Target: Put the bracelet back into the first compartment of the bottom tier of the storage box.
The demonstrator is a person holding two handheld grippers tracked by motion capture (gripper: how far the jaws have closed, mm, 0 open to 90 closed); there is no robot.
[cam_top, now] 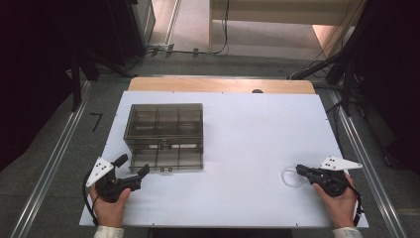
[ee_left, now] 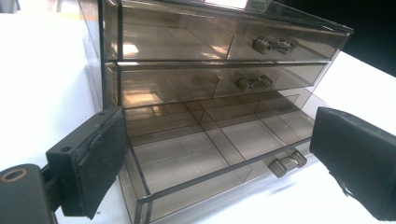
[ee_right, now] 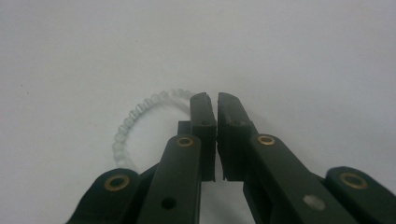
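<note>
The bracelet (ee_right: 140,119) lies flat on the white surface (cam_top: 237,148) at your right, well apart from the drawer box (cam_top: 165,136). Your right gripper (ee_right: 212,100) is pressed together over its near edge, but whether a bead is truly caught you cannot tell from here. Lift too soon and the smooth beads may slip out, or the loop may merely drag. Your left gripper (ee_left: 210,154) stands spread before the open bottom drawer (ee_left: 210,140), touching nothing; nudge the box and the drawer could slide or the box shift.
</note>
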